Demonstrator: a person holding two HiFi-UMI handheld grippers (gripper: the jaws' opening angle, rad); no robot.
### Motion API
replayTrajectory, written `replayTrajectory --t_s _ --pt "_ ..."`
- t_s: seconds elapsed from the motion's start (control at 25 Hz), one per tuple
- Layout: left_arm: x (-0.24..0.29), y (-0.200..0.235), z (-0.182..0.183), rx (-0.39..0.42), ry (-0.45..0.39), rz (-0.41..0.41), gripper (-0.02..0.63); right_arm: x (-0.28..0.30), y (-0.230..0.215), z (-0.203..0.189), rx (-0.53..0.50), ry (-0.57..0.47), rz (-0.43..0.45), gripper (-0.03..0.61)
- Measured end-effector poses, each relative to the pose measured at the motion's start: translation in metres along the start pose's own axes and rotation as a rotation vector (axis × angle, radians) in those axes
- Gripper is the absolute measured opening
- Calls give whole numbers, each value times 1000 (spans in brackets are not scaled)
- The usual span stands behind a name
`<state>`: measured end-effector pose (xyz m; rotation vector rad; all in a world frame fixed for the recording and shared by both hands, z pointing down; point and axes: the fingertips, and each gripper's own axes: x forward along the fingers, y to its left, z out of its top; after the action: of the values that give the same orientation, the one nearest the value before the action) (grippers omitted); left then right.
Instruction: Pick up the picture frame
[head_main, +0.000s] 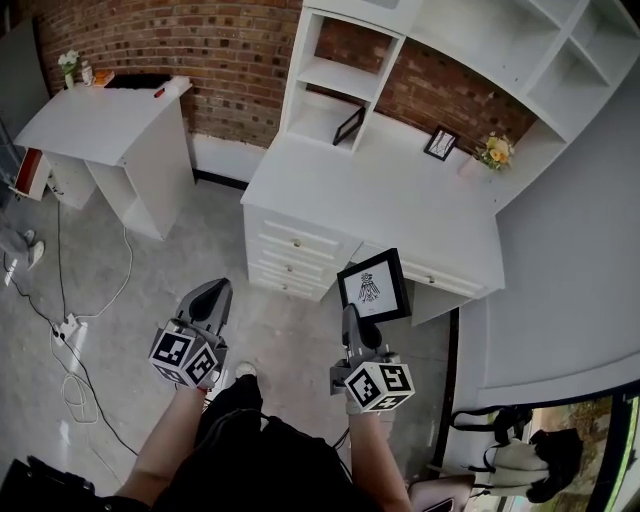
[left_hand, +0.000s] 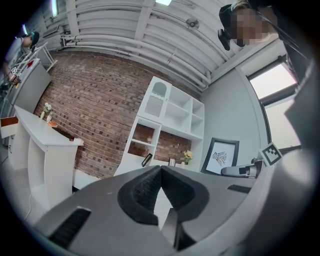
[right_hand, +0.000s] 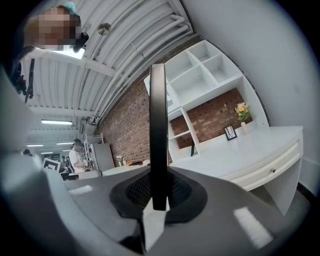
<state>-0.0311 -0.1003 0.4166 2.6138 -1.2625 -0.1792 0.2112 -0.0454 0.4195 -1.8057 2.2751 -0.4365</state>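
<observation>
Picture frame (head_main: 374, 285): black border, white sheet with a dark drawing. It is off every surface, held in the air over the floor (head_main: 150, 290), just in front of the drawers of the white tabletop (head_main: 400, 200).

Right tongs (head_main: 351, 314): closed on the picture frame at its lower edge. In the right gripper view the frame stands edge-on as a thin black bar between the pads, which press both of its faces.

Left tongs (head_main: 211, 291): closed, pads meeting, nothing between them. They sit beside the right tongs and well apart from the frame.

Surroundings: a small dark frame (head_main: 349, 126) leans in a lower cubby of the white shelf unit (head_main: 330, 75). Another small frame (head_main: 440, 143) stands on the tabletop near yellow flowers (head_main: 494, 151). Brick wall (head_main: 220, 50) behind. A second white table (head_main: 95, 120) stands to the left. Cables (head_main: 70, 330) lie on the floor.
</observation>
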Motion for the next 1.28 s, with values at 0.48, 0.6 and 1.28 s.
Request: replayTrajectory --t_s 0.48,0.6,1.28 --pt "-65 -73 -27 5 46 -53 2 -118 -8 -2 -1 -50 -84 37" --pt "-78 -87 -32 17 57 -60 2 -141 -13 -6 15 -61 -101 37" --pt "-61 -99 -34 59 86 -63 2 -149 -30 2 -1 -67 -74 37"
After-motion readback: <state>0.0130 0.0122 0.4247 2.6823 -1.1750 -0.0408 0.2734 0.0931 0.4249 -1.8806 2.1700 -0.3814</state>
